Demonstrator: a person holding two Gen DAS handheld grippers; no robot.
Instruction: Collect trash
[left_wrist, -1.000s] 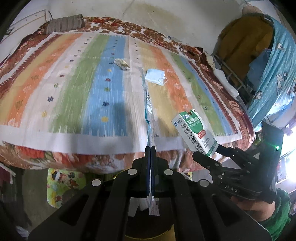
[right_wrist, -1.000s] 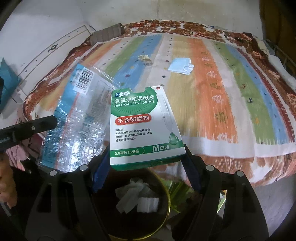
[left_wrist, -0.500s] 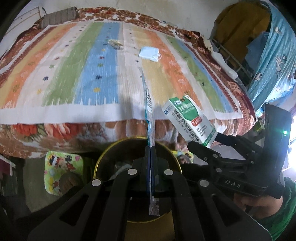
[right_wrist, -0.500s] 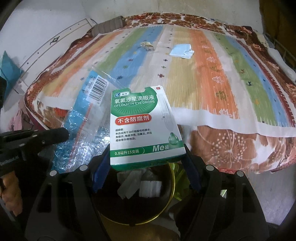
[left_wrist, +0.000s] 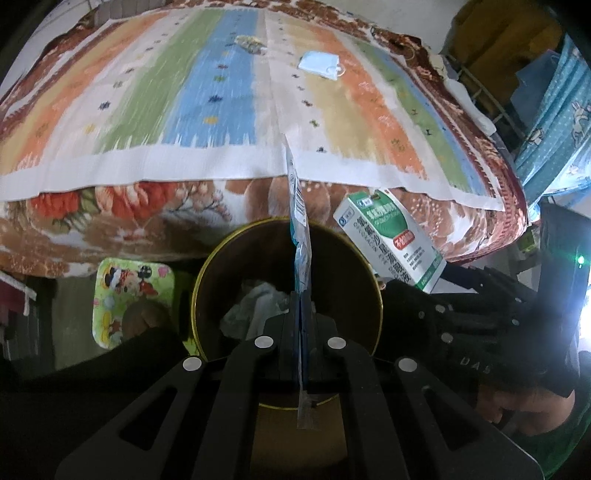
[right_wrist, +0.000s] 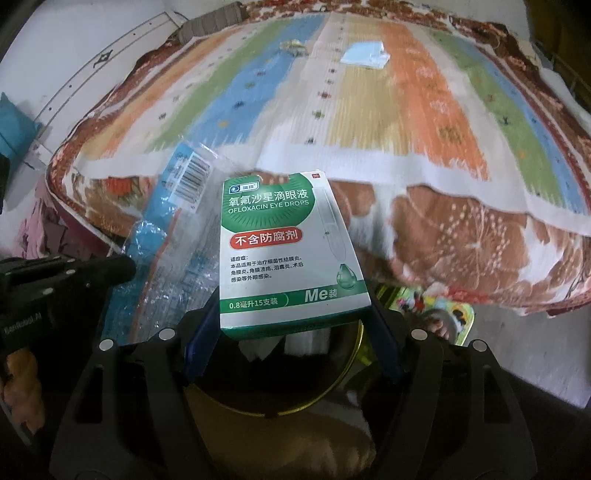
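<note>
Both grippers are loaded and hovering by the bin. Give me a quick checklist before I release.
1. Left gripper shut on the plastic wrapper: ok.
2. Right gripper clamped on the eye drops box: ok.
3. Trash bin under the left gripper: ok; wrapper hangs over its opening.
4. Box over the bin opening: cannot tell; from the left wrist view it sits near the right rim.
5. Room in the bin: ok; only some white tissue inside.
6. Trash left on the bed: not ok; face mask and a crumpled scrap remain.
</note>
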